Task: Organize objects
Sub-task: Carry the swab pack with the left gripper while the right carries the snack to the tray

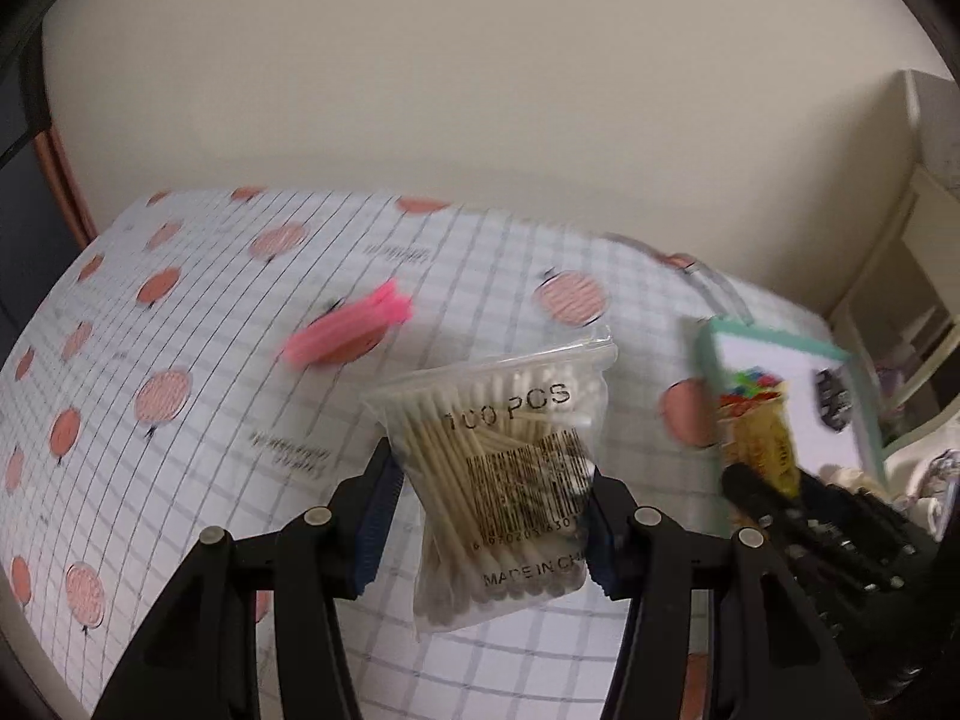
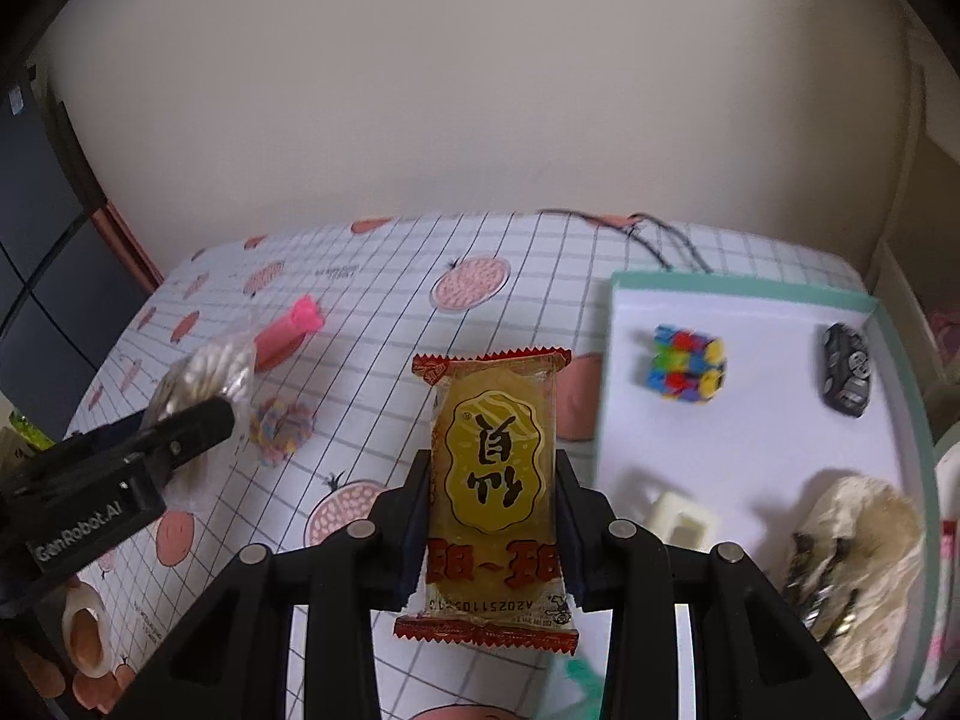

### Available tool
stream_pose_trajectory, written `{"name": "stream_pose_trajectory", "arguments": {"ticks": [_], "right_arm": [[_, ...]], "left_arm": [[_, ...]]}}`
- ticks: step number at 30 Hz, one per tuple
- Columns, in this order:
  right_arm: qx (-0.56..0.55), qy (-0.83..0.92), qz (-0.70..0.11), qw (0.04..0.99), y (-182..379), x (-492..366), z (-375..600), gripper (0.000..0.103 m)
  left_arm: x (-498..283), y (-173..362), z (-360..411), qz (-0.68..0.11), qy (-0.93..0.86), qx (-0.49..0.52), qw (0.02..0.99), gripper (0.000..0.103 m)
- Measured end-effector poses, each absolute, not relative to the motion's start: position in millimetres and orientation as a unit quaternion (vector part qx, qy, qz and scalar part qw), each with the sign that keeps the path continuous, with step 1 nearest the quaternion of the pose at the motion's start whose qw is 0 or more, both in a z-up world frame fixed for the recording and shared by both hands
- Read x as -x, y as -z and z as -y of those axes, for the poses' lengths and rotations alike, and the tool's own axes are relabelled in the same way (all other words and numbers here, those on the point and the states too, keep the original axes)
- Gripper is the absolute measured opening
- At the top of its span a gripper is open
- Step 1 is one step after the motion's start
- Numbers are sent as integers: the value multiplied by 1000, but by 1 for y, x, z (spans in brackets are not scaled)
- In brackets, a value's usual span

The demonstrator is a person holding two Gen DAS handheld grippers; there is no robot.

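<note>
My left gripper [image 1: 489, 510] is shut on a clear bag of cotton swabs [image 1: 510, 480], held above the patterned tablecloth [image 1: 180, 450]. From the right wrist view the same bag of cotton swabs [image 2: 204, 378] and left gripper [image 2: 192, 426] appear at the far left. My right gripper [image 2: 495, 510] is shut on a yellow snack packet [image 2: 492, 480] with red edges, just left of the white tray [image 2: 618, 360] with a teal rim. In the left wrist view the snack packet [image 1: 759, 438] shows blurred in front of the tray [image 1: 864, 414].
A pink stick-like item [image 2: 288, 330] and a pastel hair tie [image 2: 279, 429] lie on the cloth. The tray holds a colourful cube [image 2: 687, 372], a dark toy car [image 2: 846, 378], a white block [image 2: 681, 519] and a furry item [image 2: 858, 546]. A tape roll [image 2: 84, 630] sits bottom left.
</note>
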State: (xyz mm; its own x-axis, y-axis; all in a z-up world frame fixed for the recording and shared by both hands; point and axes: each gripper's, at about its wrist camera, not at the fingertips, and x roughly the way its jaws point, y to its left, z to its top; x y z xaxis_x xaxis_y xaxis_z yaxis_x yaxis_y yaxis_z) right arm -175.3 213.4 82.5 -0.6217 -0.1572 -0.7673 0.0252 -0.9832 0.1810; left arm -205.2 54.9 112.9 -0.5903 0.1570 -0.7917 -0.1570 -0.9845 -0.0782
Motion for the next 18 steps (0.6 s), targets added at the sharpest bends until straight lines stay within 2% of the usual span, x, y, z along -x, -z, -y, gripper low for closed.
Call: {"name": "stream_pose_trajectory", "arguments": {"ticks": [18], "right_arm": [[-381,919,101,-24,-109,157,-312,38]], "left_arm": [[215,-147,-179,-5,-899,396,190,56]]}}
